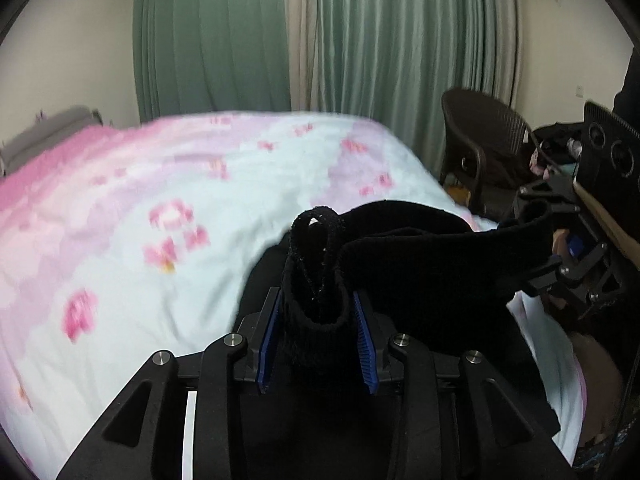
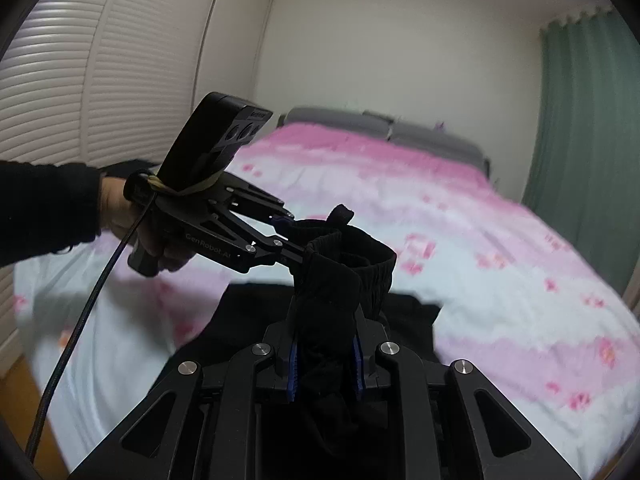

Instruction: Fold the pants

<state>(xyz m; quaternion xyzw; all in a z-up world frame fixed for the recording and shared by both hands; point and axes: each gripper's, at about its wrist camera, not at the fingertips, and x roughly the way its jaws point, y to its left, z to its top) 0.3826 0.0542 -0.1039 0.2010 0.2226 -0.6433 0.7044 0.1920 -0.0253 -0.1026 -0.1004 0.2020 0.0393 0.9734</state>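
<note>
Black pants hang lifted above the bed, held at the elastic waistband. My left gripper is shut on one end of the waistband, bunched between its blue pads. My right gripper is shut on the other end of the waistband. In the left wrist view the right gripper shows at the right edge, holding the band taut. In the right wrist view the left gripper comes in from the left, clamped on the band. The rest of the pants drapes down onto the bed.
The bed has a pink and white floral cover. Green curtains hang behind it. A dark wicker chair stands at the bed's far right. A louvred wardrobe lines the left wall. A black cable hangs from the left gripper.
</note>
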